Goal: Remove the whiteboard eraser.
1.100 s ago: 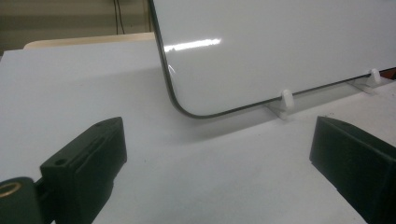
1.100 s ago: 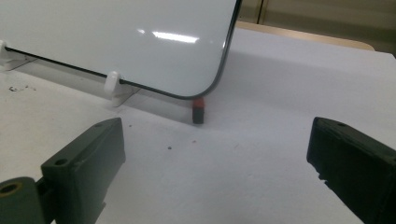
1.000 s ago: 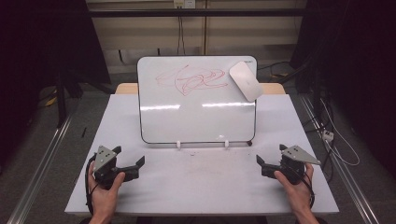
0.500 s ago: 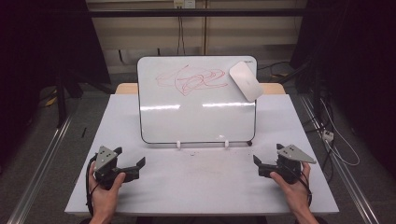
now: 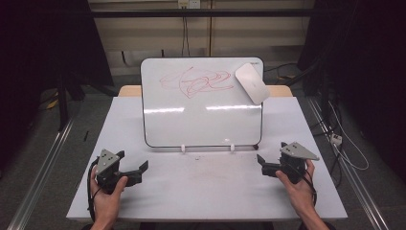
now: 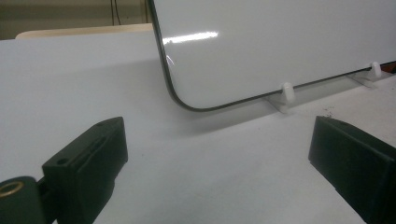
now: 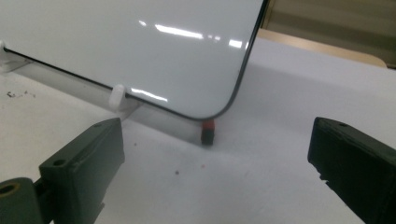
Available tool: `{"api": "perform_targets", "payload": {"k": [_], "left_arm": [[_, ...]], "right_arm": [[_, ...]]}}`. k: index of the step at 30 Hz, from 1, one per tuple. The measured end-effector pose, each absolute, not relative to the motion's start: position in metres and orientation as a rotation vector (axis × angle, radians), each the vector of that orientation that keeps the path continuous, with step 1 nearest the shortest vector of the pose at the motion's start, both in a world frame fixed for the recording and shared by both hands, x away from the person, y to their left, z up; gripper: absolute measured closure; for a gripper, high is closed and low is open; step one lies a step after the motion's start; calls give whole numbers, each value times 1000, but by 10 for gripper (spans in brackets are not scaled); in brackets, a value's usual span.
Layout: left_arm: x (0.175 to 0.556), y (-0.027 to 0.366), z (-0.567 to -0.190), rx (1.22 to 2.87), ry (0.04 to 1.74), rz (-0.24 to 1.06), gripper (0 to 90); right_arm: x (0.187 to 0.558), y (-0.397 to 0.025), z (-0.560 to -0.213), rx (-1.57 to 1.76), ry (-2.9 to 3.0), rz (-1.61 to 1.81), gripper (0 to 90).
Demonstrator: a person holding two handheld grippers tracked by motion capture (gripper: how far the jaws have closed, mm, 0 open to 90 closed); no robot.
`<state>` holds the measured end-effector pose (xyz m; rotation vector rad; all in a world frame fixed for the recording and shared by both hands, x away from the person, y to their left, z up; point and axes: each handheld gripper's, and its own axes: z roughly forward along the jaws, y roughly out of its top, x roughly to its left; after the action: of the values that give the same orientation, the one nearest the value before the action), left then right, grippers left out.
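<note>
On matte white table (image 5: 206,187), glossy round-cornered whiteboard (image 5: 201,110), red scribbles, left gripper (image 5: 136,168) and right gripper (image 5: 264,163) jaws spread.

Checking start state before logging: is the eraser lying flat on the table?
No, the eraser sits on the upper right corner of the upright whiteboard, above the table, beside the red scribble.

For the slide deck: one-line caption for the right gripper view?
Open right gripper faces the whiteboard lower corner, where a small red-and-black marker lies on the white table.
</note>
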<state>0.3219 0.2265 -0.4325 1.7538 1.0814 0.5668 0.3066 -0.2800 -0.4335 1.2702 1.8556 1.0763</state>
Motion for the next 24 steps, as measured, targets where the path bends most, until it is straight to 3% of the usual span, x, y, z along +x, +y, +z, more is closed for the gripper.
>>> {"api": "perform_targets", "payload": {"k": [24], "left_arm": [[327, 222, -432, 1794, 1066, 561, 44]], "right_arm": [[354, -263, -374, 1163, 1844, 1040, 46]]}}
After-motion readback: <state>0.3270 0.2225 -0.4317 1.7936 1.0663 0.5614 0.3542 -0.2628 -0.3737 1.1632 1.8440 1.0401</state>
